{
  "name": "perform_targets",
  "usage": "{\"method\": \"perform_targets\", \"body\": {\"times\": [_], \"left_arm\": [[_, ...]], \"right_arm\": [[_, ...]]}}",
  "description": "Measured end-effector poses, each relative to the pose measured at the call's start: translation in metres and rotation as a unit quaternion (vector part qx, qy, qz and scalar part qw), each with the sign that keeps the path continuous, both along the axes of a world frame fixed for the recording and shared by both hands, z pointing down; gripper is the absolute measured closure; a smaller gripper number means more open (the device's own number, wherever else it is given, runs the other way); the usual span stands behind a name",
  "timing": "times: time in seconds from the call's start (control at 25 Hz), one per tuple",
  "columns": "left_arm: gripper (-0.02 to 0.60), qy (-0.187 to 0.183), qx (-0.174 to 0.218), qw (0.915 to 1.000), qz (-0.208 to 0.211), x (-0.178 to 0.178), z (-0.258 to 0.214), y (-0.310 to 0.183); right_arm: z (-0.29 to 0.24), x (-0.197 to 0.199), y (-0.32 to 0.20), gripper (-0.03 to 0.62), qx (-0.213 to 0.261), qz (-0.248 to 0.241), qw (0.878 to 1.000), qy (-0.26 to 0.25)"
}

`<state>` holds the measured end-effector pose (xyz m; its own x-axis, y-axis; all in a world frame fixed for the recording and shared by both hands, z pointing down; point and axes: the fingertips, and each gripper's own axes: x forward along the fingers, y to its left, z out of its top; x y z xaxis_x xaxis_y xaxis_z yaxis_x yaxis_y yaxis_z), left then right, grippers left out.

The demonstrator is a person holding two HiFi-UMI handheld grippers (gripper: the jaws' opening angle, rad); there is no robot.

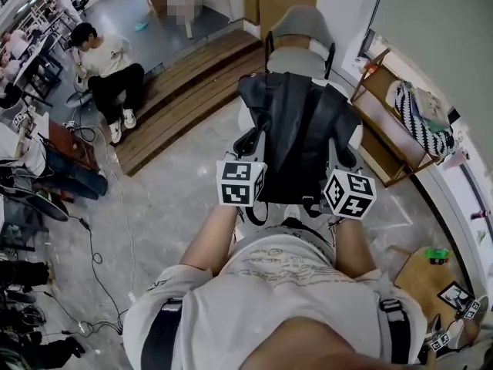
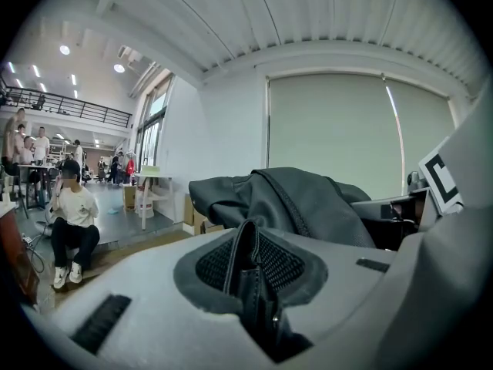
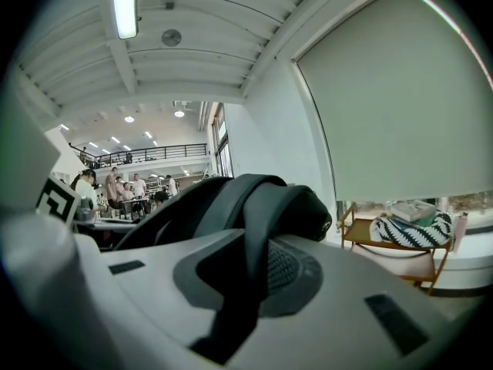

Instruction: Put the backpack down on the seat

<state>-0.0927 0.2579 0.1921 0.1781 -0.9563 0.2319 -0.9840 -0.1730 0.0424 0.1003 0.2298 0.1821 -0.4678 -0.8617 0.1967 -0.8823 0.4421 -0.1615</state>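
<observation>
A black backpack (image 1: 296, 129) hangs in front of me, over a grey chair (image 1: 300, 33) whose seat (image 1: 296, 64) shows just beyond its top. My left gripper (image 1: 248, 146) is shut on a strap at the pack's left side, and my right gripper (image 1: 342, 159) is shut on a strap at its right side. In the left gripper view a thin black strap (image 2: 248, 272) stands pinched between the jaws, with the backpack's body (image 2: 296, 199) bunched behind it. In the right gripper view a wide padded strap (image 3: 250, 253) runs through the jaws, and the backpack (image 3: 254, 195) fills the space behind.
A wooden shelf rack (image 1: 377, 141) with a striped bag (image 1: 420, 118) stands right of the chair. A wooden step platform (image 1: 185, 91) lies to the left, where a person (image 1: 108, 68) sits. Cables (image 1: 92, 253) trail on the floor. A small wooden table (image 1: 431, 276) is at lower right.
</observation>
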Motion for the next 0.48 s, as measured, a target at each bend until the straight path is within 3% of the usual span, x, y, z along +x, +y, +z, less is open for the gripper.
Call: {"method": "perform_targets", "body": {"times": [0.24, 0.48], "left_arm": [[0.514, 0.021, -0.020, 0.9996, -0.002, 0.007, 0.011, -0.069], [0.517, 0.009, -0.033, 0.9994, -0.011, 0.027, 0.021, -0.149]], "right_arm": [[0.001, 0.009, -0.071, 0.543, -0.006, -0.002, 1.000, 0.015], [0.009, 0.030, -0.151, 0.543, -0.014, -0.011, 1.000, 0.015]]}}
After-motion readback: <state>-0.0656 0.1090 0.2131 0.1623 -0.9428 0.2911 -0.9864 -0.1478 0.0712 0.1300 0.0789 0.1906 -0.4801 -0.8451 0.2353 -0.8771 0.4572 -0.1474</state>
